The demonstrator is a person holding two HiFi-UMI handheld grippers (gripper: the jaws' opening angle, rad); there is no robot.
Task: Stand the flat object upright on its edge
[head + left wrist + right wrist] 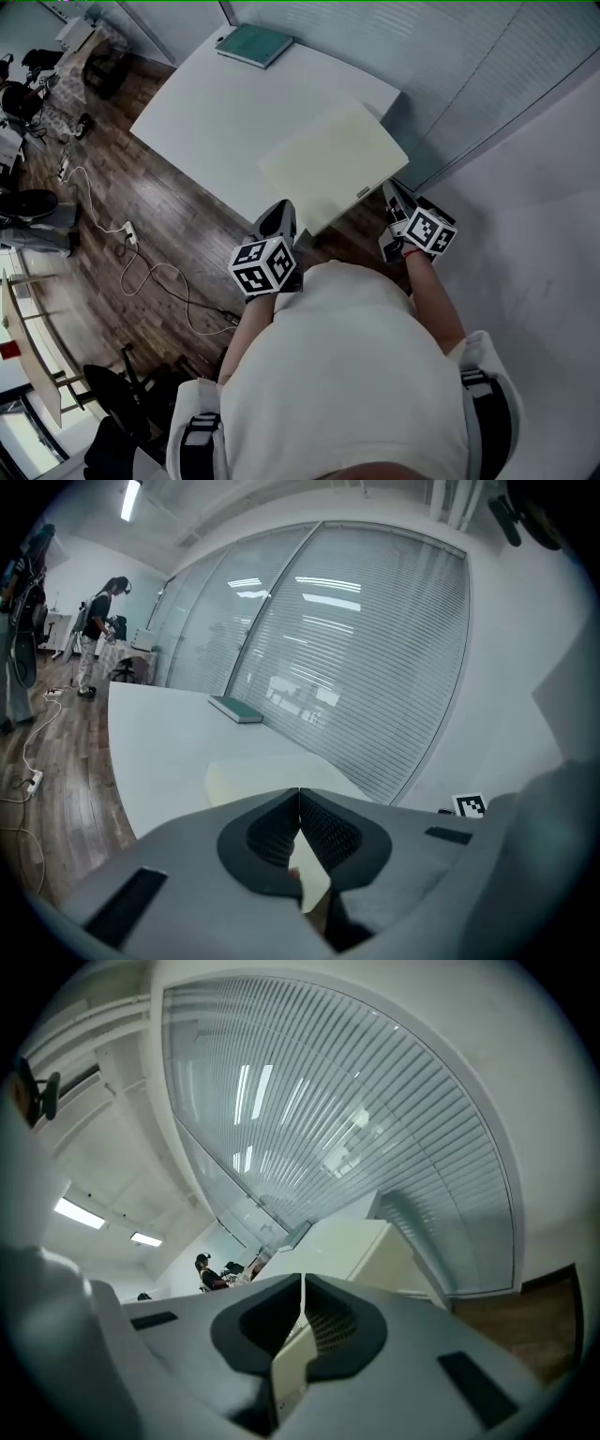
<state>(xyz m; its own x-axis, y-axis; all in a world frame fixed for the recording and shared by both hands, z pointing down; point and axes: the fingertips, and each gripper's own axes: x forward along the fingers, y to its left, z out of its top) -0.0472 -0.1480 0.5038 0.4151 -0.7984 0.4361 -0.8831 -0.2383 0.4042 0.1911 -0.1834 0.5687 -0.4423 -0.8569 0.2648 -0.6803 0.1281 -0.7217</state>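
A pale cream flat board (333, 164) lies flat on the white table (216, 112), its near corner hanging over the table's edge. My left gripper (279, 214) sits just off the board's near left edge, its jaws closed tip to tip. My right gripper (392, 192) is at the board's near right side, also shut. In the left gripper view the board (253, 780) lies ahead of the closed left gripper (299, 794). In the right gripper view the board (347, 1246) rises beyond the closed right gripper (302, 1281). A cream sliver shows in the opening behind each pair of tips.
A green book (255, 44) lies at the table's far end. Glass walls with blinds (450, 75) stand close behind and to the right. Cables (141, 262) trail over the wood floor at left. A person (94, 635) stands far off.
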